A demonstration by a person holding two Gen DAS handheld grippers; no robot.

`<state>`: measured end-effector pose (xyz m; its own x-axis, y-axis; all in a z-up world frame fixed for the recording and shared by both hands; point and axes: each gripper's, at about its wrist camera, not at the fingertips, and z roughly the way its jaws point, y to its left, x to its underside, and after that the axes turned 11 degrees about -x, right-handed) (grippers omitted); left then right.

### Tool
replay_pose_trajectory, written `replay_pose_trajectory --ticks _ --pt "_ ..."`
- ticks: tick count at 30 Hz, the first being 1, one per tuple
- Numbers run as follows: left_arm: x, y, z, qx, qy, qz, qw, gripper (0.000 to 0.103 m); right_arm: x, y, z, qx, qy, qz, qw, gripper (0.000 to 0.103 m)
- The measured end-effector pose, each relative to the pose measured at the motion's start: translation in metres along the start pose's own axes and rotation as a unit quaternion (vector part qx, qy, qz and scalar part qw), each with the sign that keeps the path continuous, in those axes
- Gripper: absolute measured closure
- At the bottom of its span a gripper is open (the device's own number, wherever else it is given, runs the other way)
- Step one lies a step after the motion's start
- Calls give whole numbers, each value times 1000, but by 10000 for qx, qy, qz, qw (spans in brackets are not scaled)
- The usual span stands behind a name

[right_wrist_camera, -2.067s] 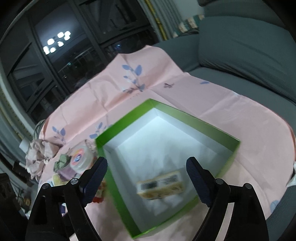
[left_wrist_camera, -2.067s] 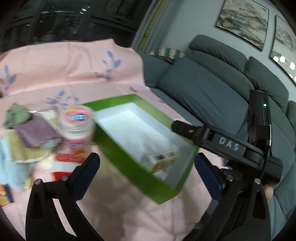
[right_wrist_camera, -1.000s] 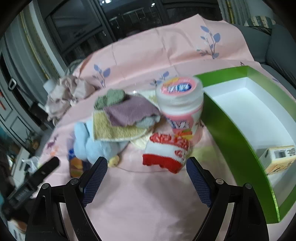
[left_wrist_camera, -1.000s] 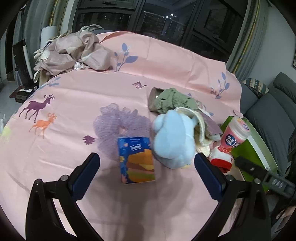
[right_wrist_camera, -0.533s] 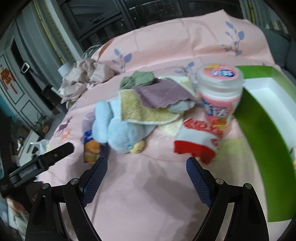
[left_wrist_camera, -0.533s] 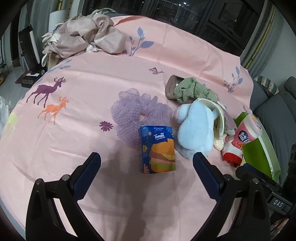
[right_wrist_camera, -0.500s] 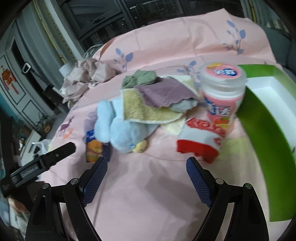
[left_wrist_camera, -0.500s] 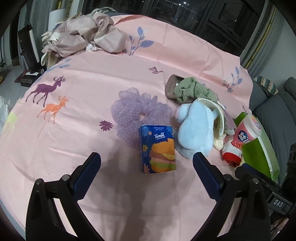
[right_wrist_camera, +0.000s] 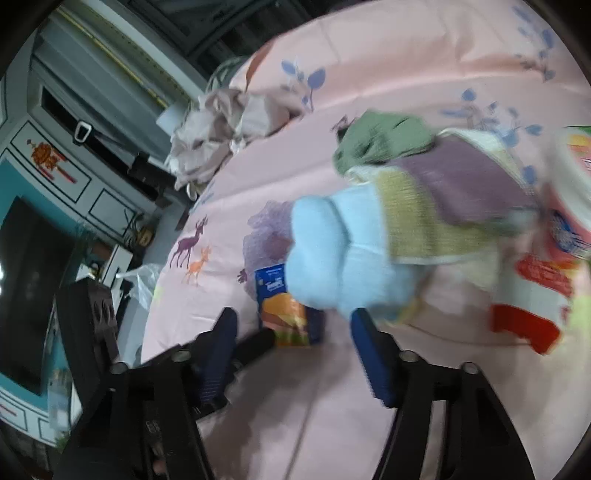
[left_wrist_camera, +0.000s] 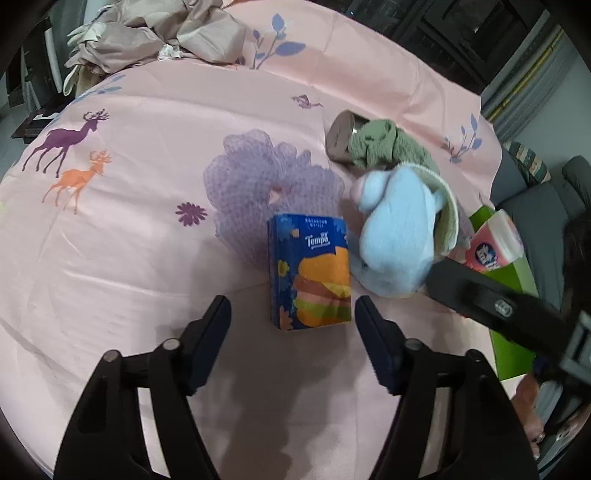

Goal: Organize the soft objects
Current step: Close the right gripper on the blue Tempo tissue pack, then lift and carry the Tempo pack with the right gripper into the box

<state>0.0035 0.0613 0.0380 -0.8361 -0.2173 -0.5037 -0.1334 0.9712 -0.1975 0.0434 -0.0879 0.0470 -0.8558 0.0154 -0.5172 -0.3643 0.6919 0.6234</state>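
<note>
A wide pink bedsheet printed with deer and blue leaves [left_wrist_camera: 122, 206] is spread over the whole surface. Taking the blue tissue packet with a burger picture [left_wrist_camera: 312, 275] as the landmark: a crumpled beige cloth heap [left_wrist_camera: 155, 33] is seen far beyond it at the sheet's far edge. A flat lilac mesh scrunchie [left_wrist_camera: 266, 184] lies just behind the packet, partly under it. A pale blue plush toy [left_wrist_camera: 397, 240] lies against the packet's right side, draped with small folded towels in yellow-green and mauve [right_wrist_camera: 454, 206]. A rumpled green cloth [left_wrist_camera: 384, 146] is piled beyond the toy. A green box [left_wrist_camera: 511, 347] and a pink-lidded plastic jar [left_wrist_camera: 493, 243] are seen further right of the toy, partly hidden.

The left gripper [left_wrist_camera: 291, 321] is held just in front of the packet, its jaws recently narrowed yet apart, with nothing clasped. The right gripper [right_wrist_camera: 291, 332], blurred, has likewise been closing; its jaws are apart and empty, near the packet and toy.
</note>
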Motion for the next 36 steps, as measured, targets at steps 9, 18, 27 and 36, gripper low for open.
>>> replay_pose_trajectory --ticks 9,18,27,36 --pt "-1 3 13 -40 248 -44 9997 55 -6 -4 52 57 608 213 9979 47" --pt "0 -3 20 239 393 -102 9989 64 -7 -18 70 0 806 335 9962 57" --pt "4 -17 4 288 109 230 9993 67 5 -16 50 -137 507 206 9984 57" --pt "20 -47 -30 716 -511 850 9925 66 21 1 -7 198 -122 -117 9997 57"
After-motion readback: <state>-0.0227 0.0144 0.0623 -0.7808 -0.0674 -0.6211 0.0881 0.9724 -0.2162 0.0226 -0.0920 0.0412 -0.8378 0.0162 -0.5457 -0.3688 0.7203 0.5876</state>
